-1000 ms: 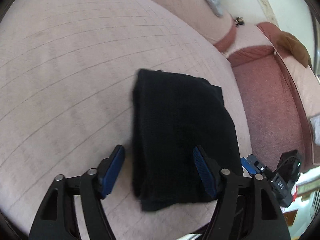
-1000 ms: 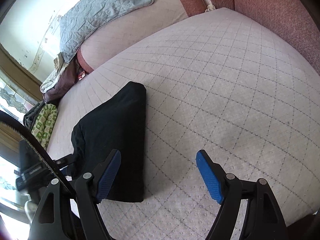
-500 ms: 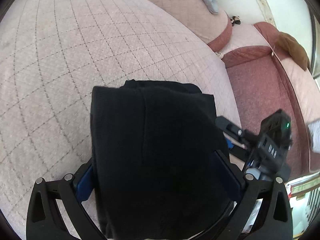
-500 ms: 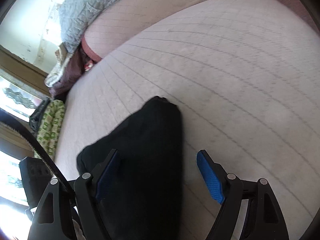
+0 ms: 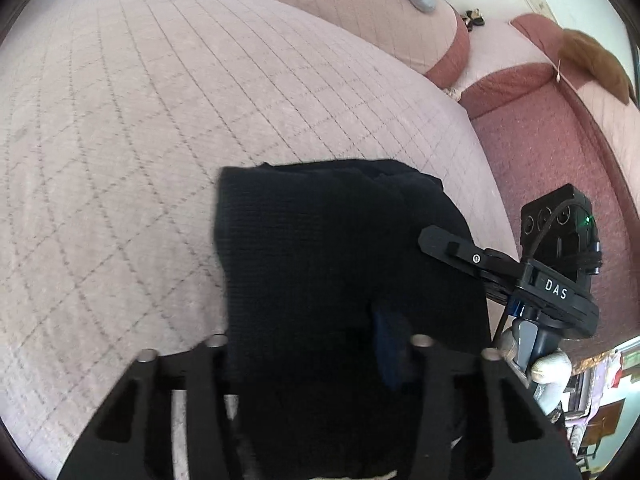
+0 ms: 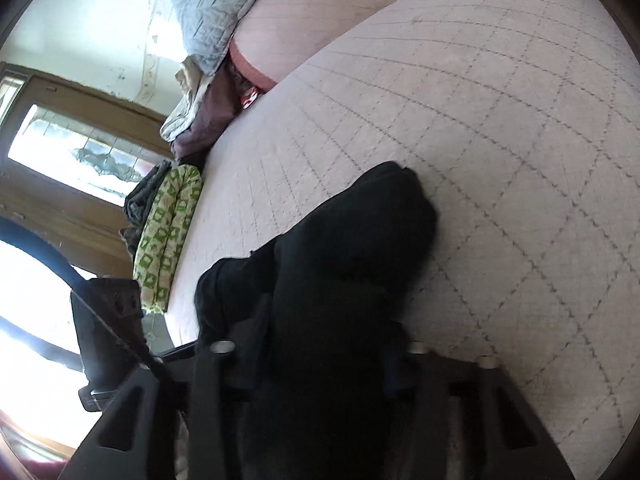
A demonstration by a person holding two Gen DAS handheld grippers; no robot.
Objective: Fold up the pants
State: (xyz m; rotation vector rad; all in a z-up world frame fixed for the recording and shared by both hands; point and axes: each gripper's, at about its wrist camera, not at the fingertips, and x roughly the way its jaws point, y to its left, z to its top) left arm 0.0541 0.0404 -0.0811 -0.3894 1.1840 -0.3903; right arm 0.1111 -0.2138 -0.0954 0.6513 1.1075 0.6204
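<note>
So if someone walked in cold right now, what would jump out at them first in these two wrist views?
The folded black pants fill the lower middle of both views, lying near the edge of the pale quilted cushion. Both grippers have just been closing on the bundle: the left gripper grips its near end, the right gripper its other side. Beyond, a green patterned cloth lies off the cushion's far edge by the window.
</note>
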